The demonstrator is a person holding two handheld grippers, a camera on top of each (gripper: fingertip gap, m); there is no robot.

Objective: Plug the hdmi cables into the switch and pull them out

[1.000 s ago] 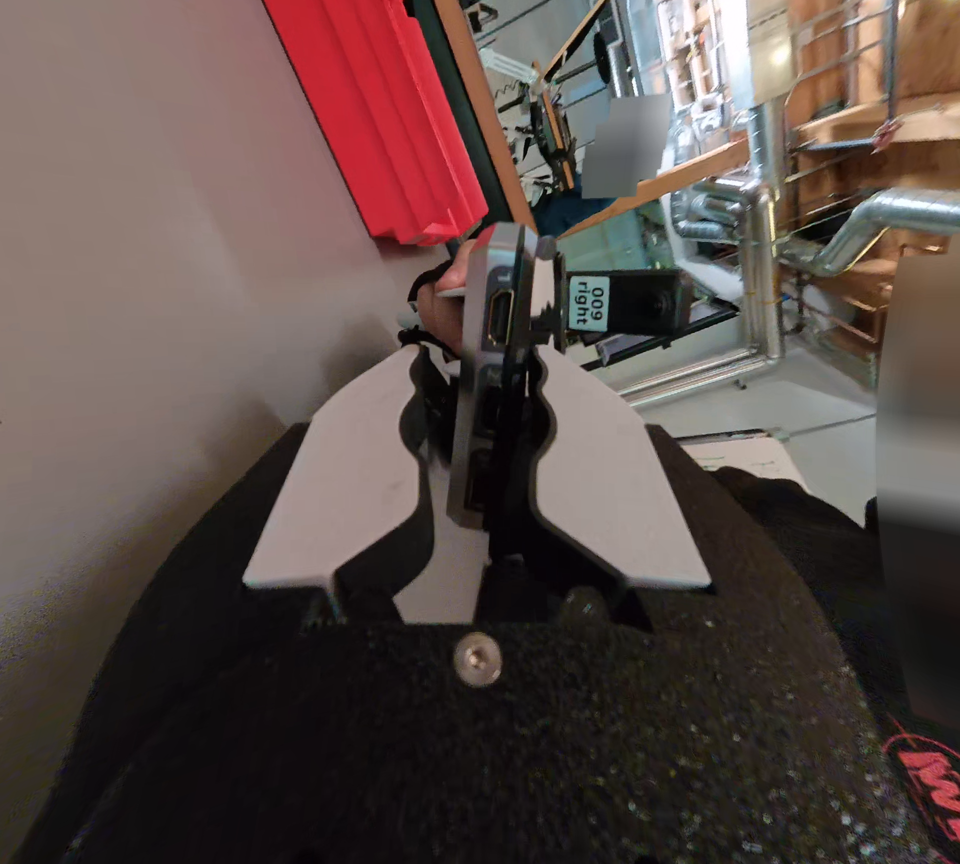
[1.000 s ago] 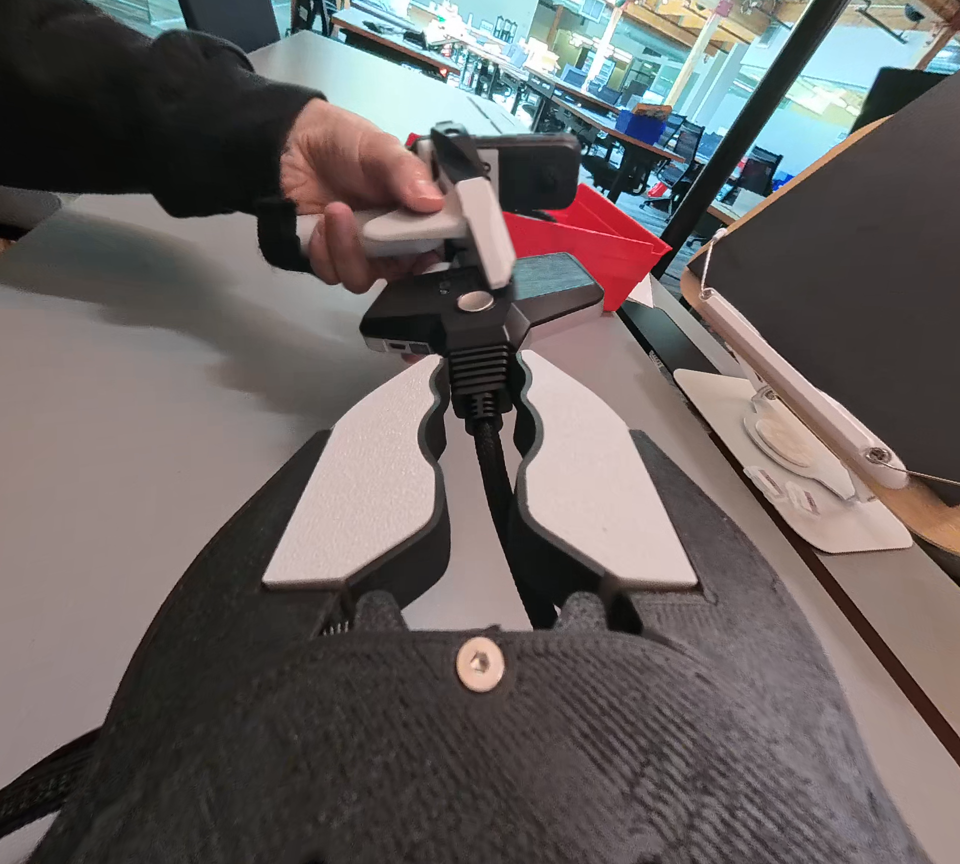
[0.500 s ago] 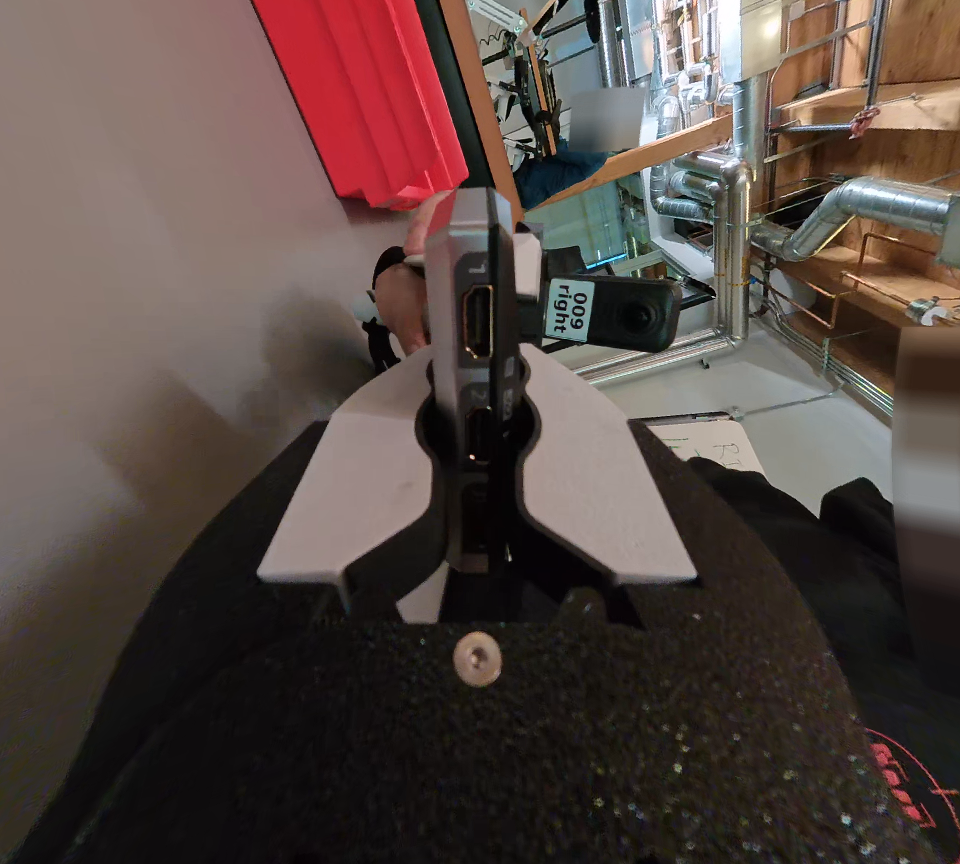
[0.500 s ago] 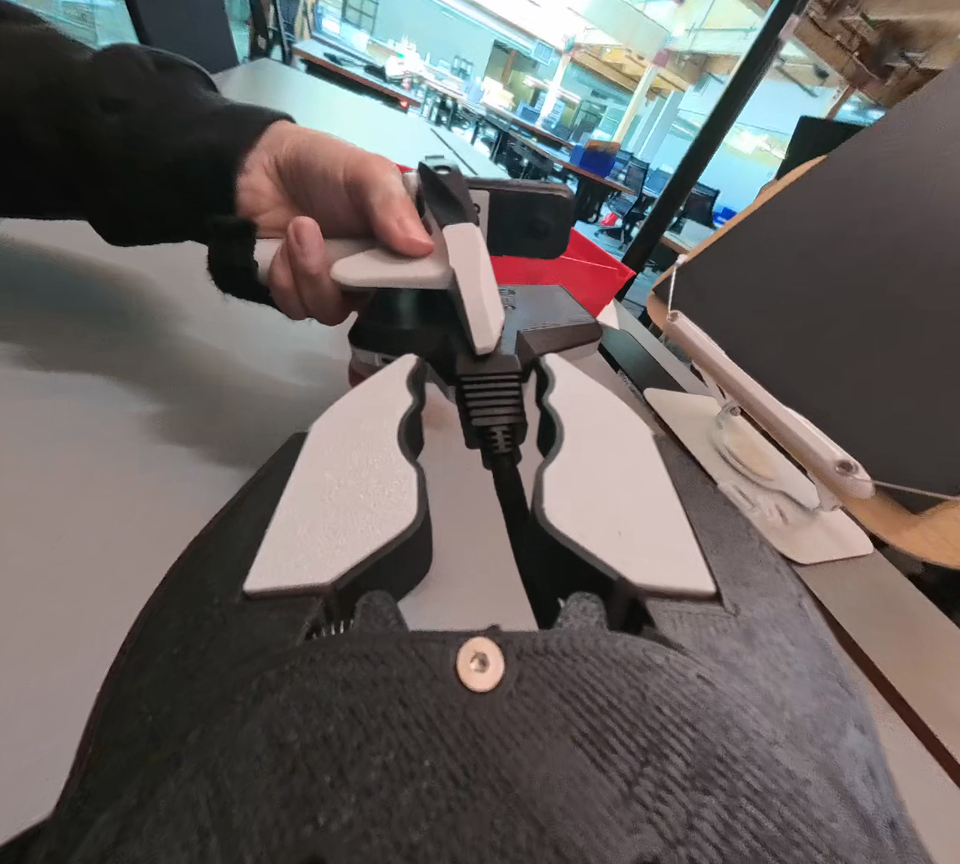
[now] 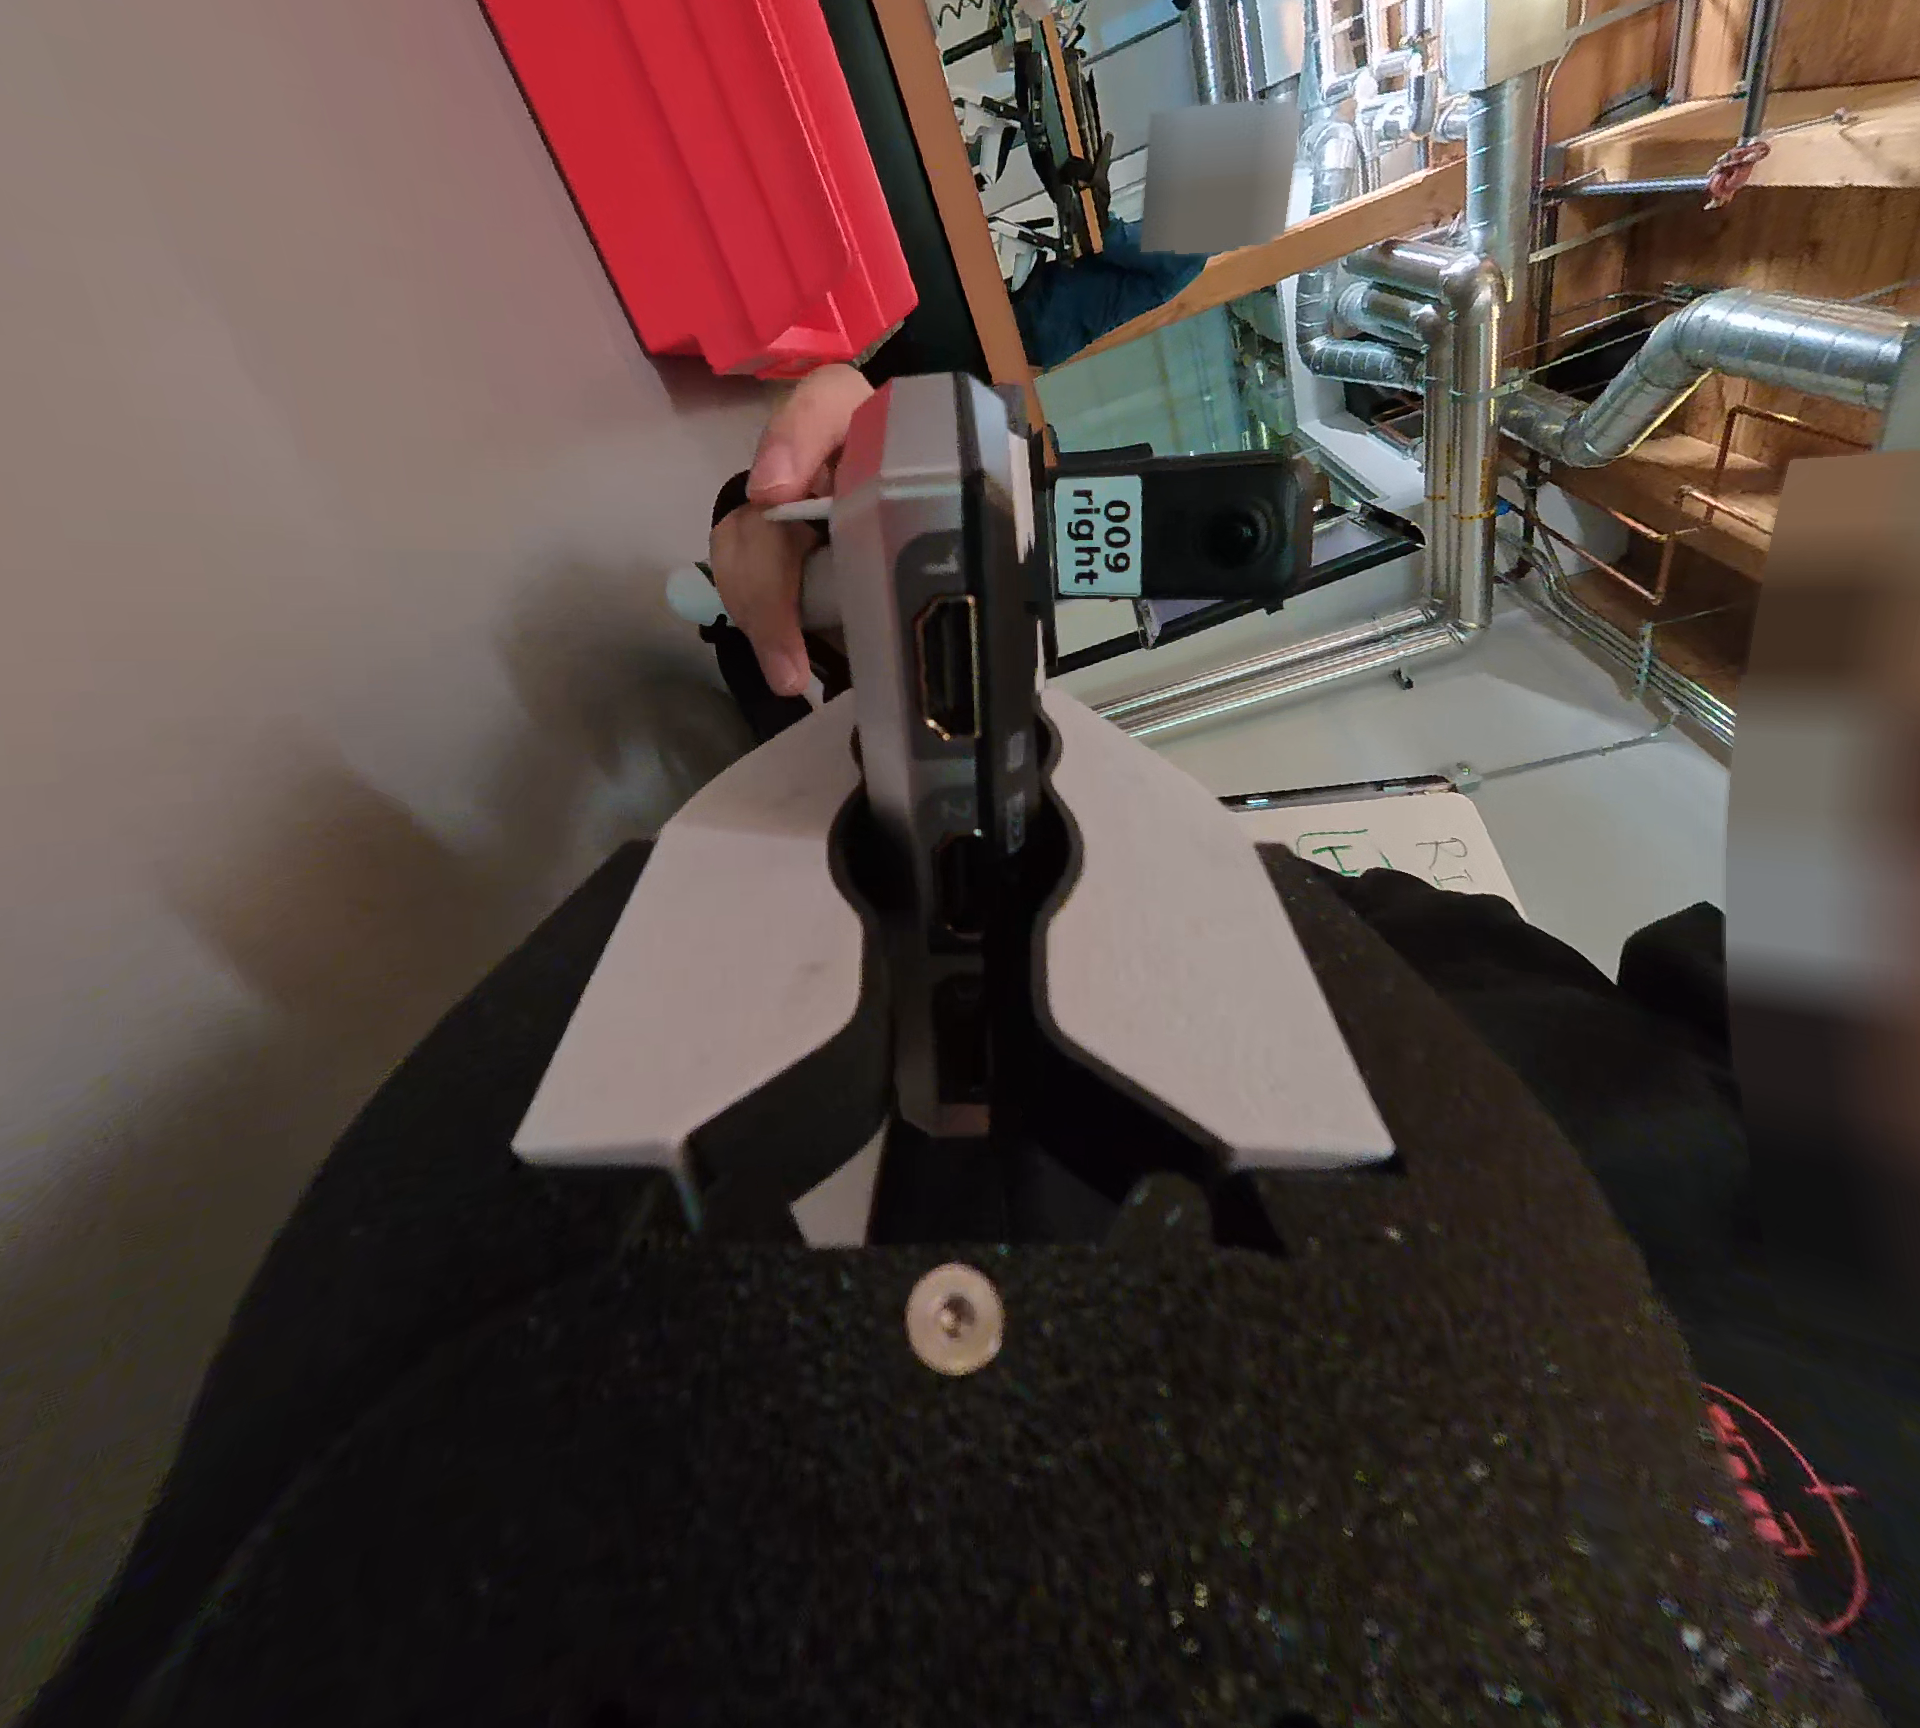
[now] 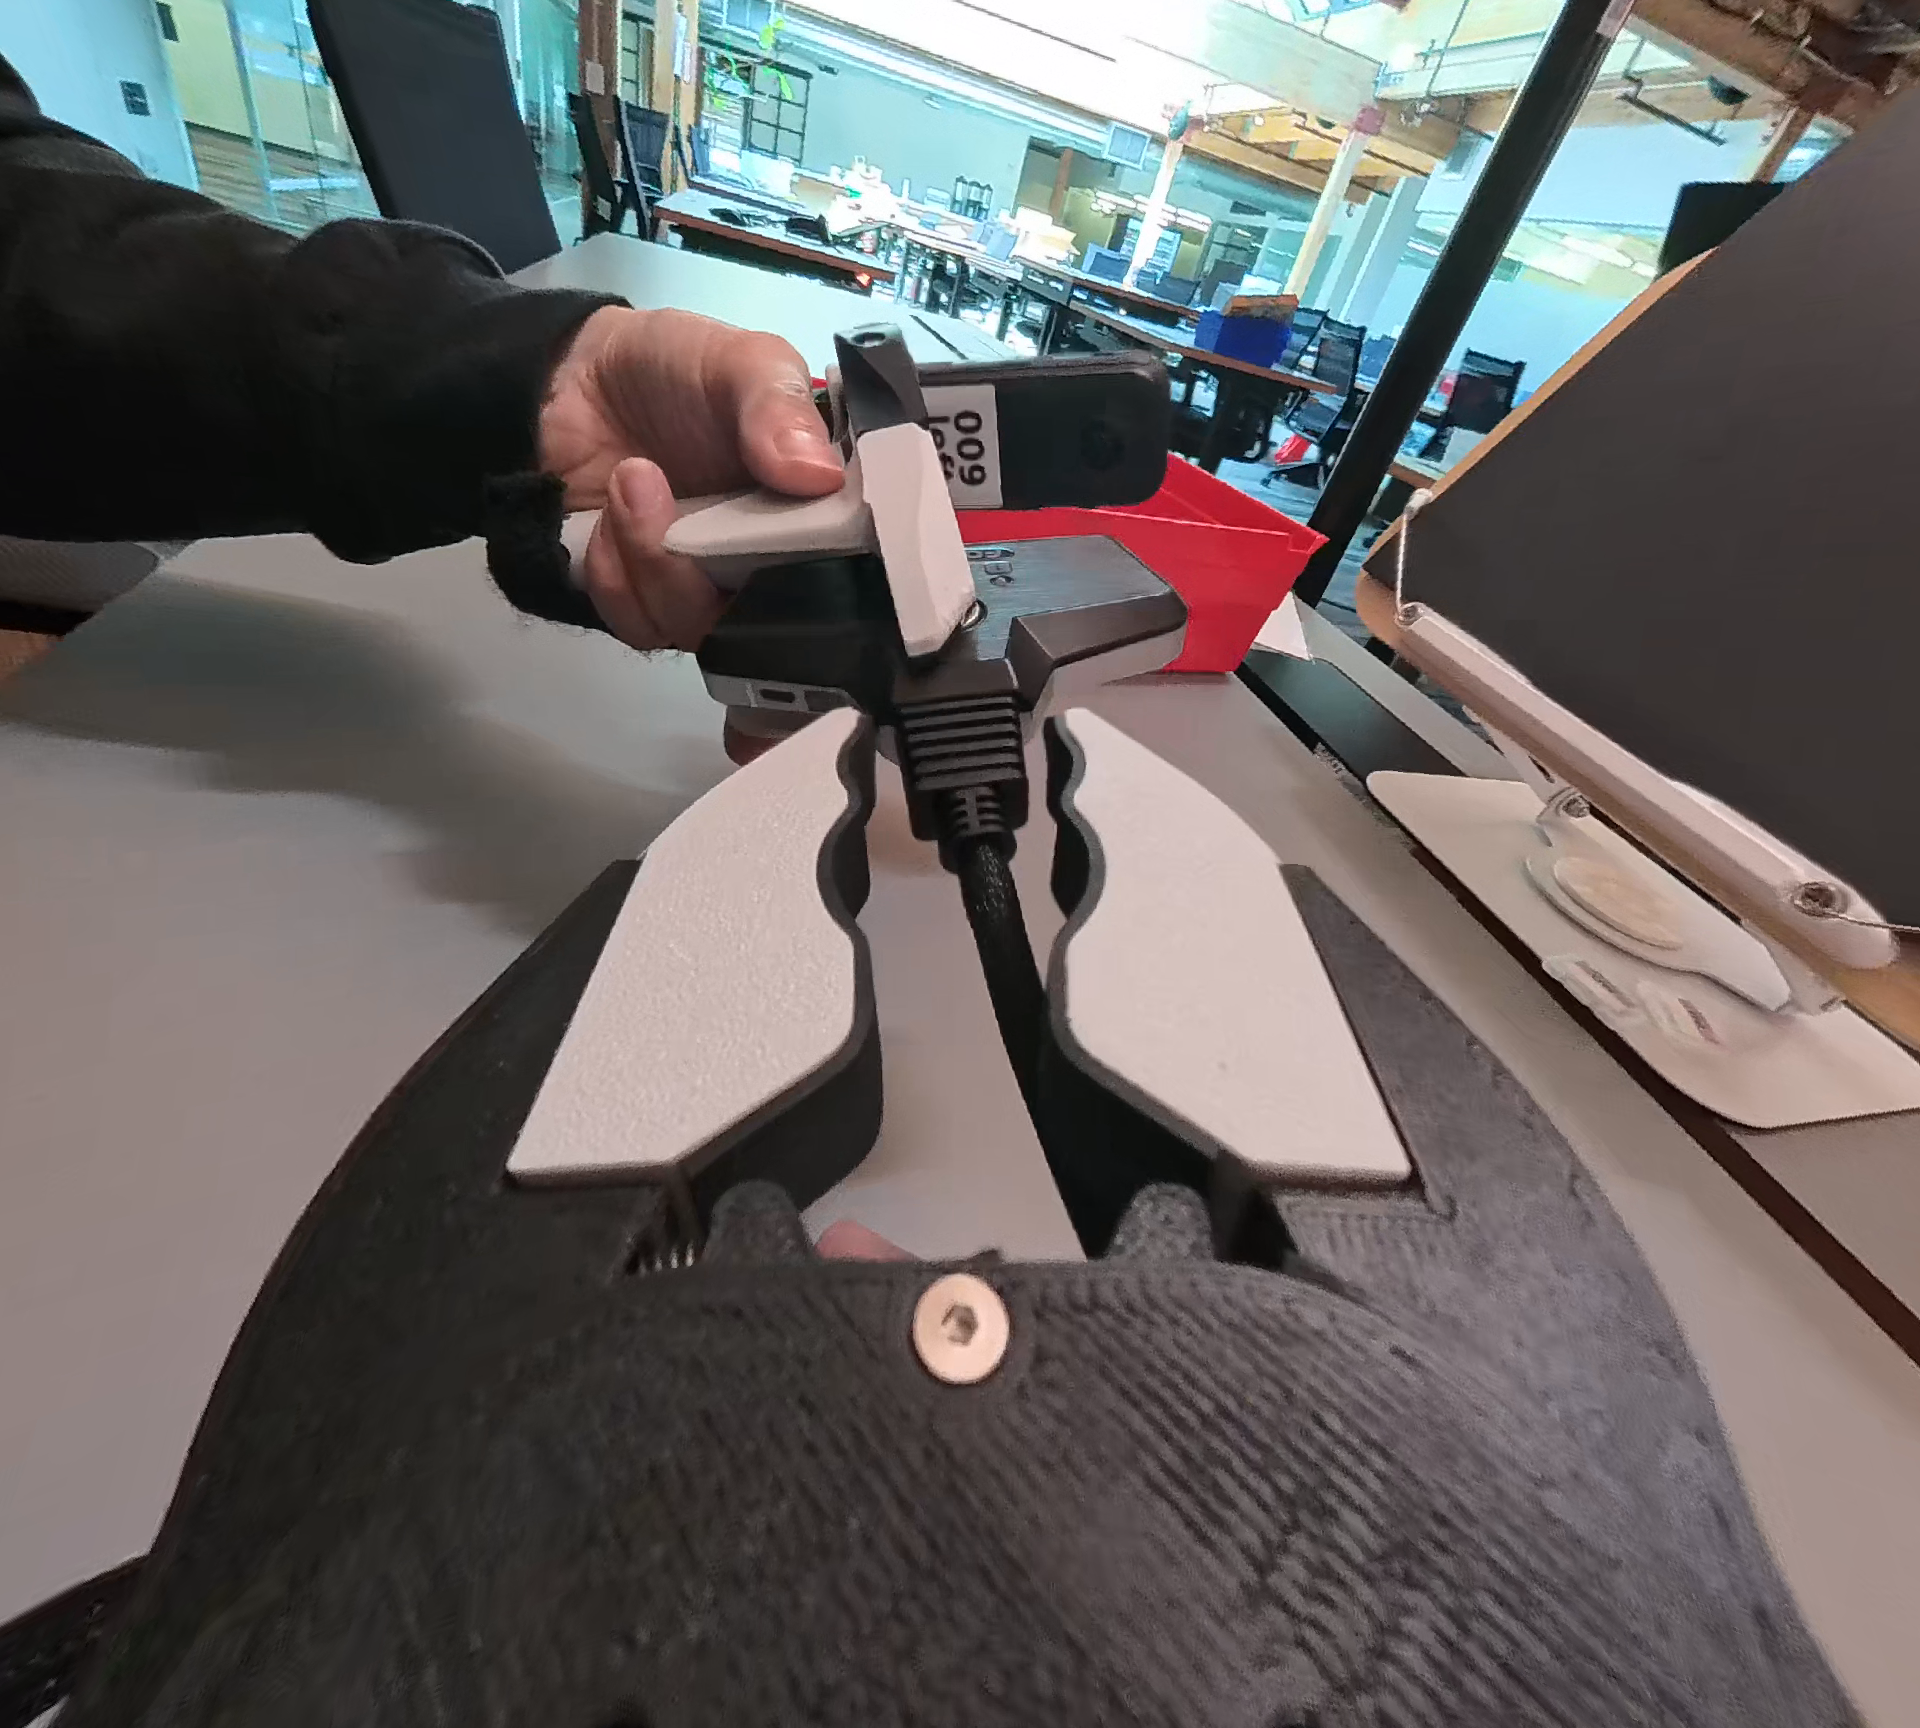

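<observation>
Above tabletop [image 6: 312, 899]: left gripper [image 5: 956, 857] clamped switch [image 5: 925, 639]; right gripper [image 6: 956, 805] loosened around seated cable plug [image 6: 961, 743]; next move, judged: regrip, pull straight.

The left wrist view sits just behind its own jaws, rolled sideways so the desk [image 5: 260, 535] stands like a wall at left, facing the switch [image 5: 935, 639] at close range. The right wrist view is level, low over the desk [image 6: 208, 899], facing that switch [image 6: 1081, 577] from the opposite side. Both views share the red bin [image 5: 675, 68] [image 6: 1226, 577].
</observation>
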